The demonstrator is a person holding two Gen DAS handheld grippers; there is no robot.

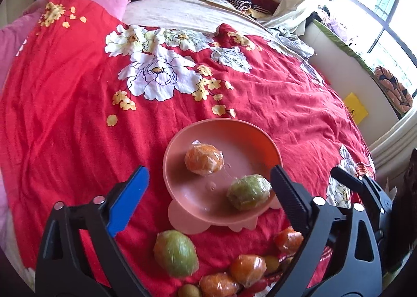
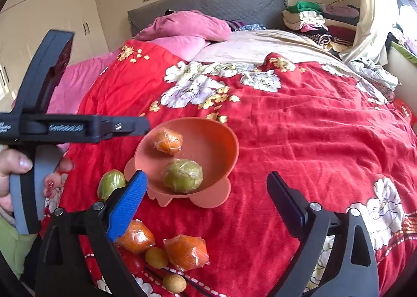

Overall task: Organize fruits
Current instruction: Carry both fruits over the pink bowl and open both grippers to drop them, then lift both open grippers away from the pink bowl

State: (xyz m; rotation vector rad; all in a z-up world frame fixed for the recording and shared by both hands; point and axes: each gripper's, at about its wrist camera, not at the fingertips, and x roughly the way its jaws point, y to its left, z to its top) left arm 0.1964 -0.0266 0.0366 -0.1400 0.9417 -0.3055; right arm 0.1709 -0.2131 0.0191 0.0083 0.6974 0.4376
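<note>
A pink plastic pedestal bowl is seen on a red floral quilted bed; left gripper and right gripper are held wide open, empty.

Pink bowl, red white-flowered bedspread, orange and green fruit.

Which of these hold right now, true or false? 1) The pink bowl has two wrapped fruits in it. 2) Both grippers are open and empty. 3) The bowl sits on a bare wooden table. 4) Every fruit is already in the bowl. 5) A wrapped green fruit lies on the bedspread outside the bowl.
1) True: the pink bowl holds a wrapped orange fruit and a wrapped green fruit.
2) True: the left gripper and right gripper are open, holding nothing.
3) False: it sits on a red floral bedspread.
4) False: several loose fruits lie outside the bowl.
5) True: the loose green fruit lies near the bowl's base.
</note>
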